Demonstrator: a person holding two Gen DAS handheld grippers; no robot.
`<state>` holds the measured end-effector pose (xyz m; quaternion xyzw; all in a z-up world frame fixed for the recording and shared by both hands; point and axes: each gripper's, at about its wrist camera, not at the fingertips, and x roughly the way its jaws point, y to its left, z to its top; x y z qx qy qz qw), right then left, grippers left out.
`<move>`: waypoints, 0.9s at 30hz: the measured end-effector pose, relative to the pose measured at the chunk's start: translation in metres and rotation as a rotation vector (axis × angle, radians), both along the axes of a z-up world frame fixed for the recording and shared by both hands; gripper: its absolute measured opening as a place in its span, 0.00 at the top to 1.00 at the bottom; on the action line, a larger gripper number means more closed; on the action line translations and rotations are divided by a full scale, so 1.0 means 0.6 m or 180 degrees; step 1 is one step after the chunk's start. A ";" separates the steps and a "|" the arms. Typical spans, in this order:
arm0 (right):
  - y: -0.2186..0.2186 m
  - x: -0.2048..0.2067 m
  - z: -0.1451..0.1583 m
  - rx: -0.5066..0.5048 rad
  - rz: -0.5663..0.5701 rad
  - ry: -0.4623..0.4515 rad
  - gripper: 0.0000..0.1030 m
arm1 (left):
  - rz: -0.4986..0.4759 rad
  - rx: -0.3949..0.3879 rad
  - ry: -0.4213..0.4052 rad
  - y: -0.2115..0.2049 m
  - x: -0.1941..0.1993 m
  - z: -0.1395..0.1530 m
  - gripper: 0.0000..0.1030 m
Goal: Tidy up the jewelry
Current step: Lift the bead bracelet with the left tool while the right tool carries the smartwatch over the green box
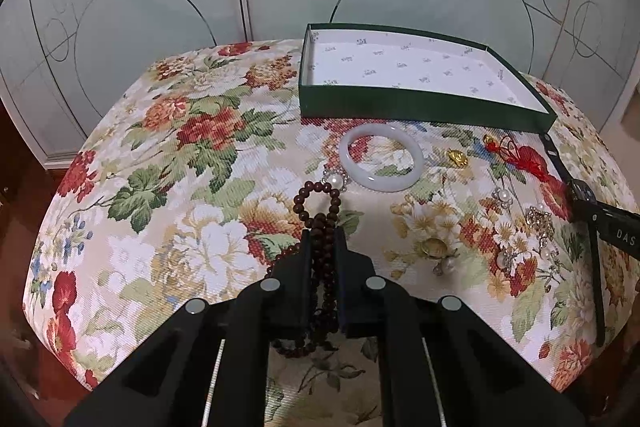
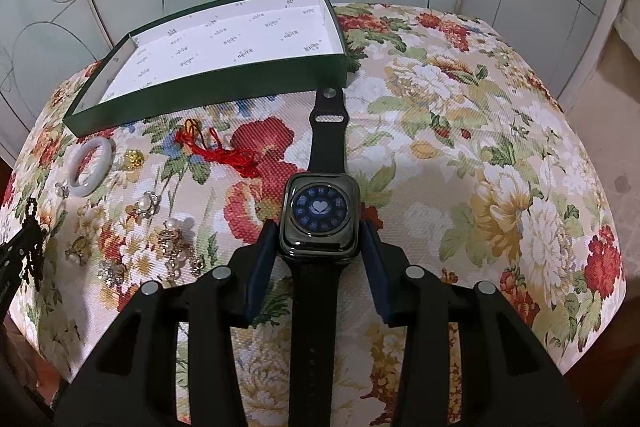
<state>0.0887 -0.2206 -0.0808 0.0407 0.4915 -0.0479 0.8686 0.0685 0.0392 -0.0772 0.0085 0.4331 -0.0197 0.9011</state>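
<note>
My left gripper (image 1: 323, 231) is shut on a strand of dark brown wooden beads (image 1: 316, 189), which loops up past the fingertips and trails down between the fingers. My right gripper (image 2: 320, 227) is shut on a black smartwatch (image 2: 319, 211), blue pads against both sides of its case, strap lying on the floral cloth. The open green box (image 1: 420, 103) with a white printed lining stands at the far side. A white bangle (image 1: 382, 159) lies just in front of it. The watch strap (image 1: 598, 287) shows at the right of the left wrist view.
A red tassel charm (image 2: 224, 151), a gold charm (image 2: 134, 158) and several pearl and rhinestone pieces (image 2: 172, 243) are scattered on the flowered cushion top (image 2: 480, 147), left of the watch. Frosted glass doors with circle lines stand behind. The cushion falls away at its edges.
</note>
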 end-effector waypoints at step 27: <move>-0.001 -0.012 0.069 0.0099 0.0026 -0.0259 0.59 | -0.0043 -0.0030 -0.0151 -0.005 0.029 0.061 0.90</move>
